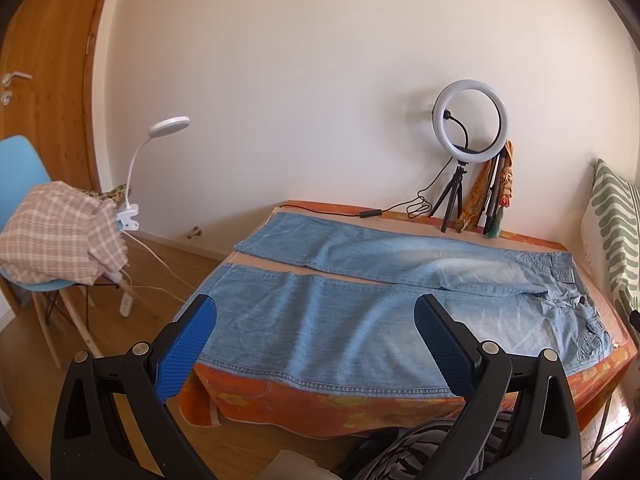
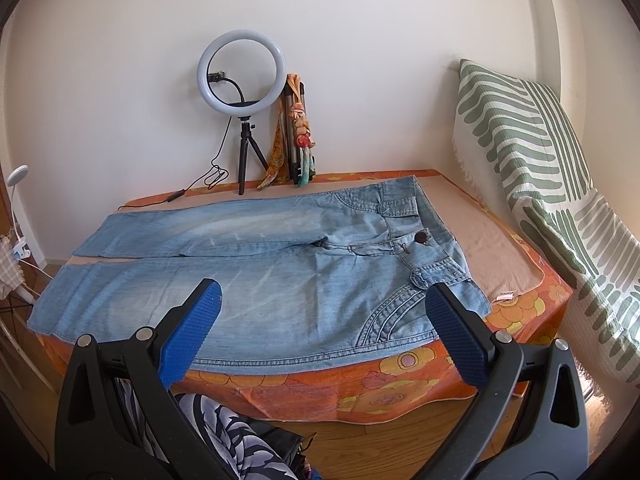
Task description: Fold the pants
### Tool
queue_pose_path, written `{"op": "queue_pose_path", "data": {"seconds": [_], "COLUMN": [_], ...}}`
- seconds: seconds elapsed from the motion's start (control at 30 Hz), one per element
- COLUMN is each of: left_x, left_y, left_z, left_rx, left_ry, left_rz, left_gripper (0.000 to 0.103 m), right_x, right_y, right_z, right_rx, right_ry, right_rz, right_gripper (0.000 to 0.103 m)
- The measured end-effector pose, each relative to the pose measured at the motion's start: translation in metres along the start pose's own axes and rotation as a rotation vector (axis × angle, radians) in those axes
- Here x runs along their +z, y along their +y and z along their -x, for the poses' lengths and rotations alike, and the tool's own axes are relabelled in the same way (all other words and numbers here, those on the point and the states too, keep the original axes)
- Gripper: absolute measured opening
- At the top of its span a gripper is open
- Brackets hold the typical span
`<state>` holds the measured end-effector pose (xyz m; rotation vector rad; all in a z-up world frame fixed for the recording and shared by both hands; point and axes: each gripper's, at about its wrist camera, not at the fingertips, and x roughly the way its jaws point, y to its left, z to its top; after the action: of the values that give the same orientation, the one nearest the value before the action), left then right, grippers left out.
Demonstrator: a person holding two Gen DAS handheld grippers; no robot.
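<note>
Both the left gripper (image 1: 316,316) and right gripper (image 2: 324,304) hover with jaws wide and empty, short of the table's (image 2: 400,384) near edge. The jeans (image 2: 260,280) lie flat and unfolded across the table, legs apart, waistband rightward. Folding looks unstarted; next, each gripper likely pinches the near leg's edge.
</note>
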<state>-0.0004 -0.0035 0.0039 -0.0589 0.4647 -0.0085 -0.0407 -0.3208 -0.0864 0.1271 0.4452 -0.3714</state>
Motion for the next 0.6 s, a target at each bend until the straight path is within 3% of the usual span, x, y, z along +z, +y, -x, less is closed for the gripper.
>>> {"op": "queue_pose_path", "data": {"seconds": [0.6], "left_x": [-0.0007], "left_y": [0.0001], "left_z": [-0.0019], "left_rx": [-0.001], "left_ry": [0.001], "left_rz": [0.001], "left_gripper": [0.099], "right_x": [0.0001], "right_y": [0.0032], "right_z": [-0.0007], "right_rx": [0.004], "right_ry": [0.001], "right_rz": [0.002], "right_gripper": [0.103]}}
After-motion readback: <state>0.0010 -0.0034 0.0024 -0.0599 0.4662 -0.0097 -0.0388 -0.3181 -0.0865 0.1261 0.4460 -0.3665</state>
